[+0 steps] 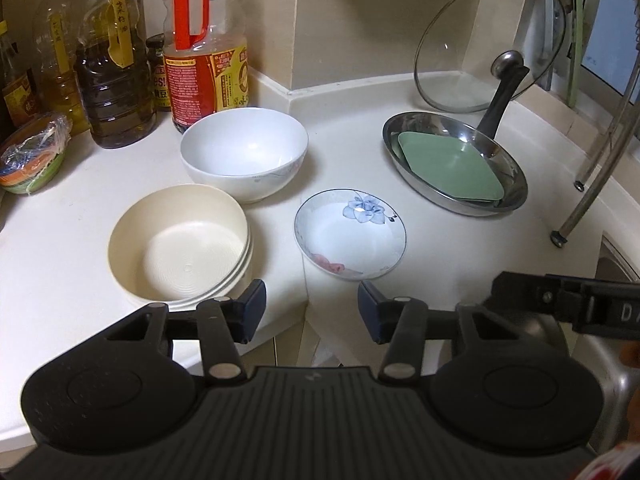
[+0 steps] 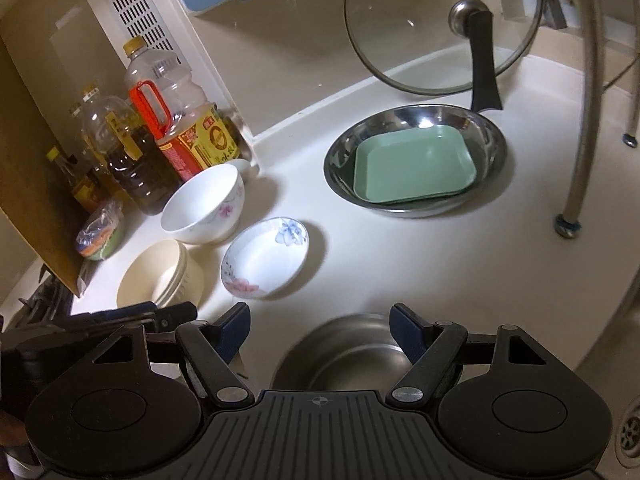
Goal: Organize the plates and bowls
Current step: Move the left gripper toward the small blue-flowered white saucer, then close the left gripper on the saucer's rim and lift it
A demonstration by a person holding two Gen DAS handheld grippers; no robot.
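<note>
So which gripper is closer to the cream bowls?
Left. The left gripper hangs open with one pad right at the near rim of the cream bowls. The right gripper is open over the sink, off to their right.

i'm in a home kitchen: oil bottles (image 1: 114, 80) line the wall behind my white surface (image 1: 460, 248), a glass pot lid (image 1: 488, 44) leans nearby, steel sink (image 2: 348, 352) below.
</note>
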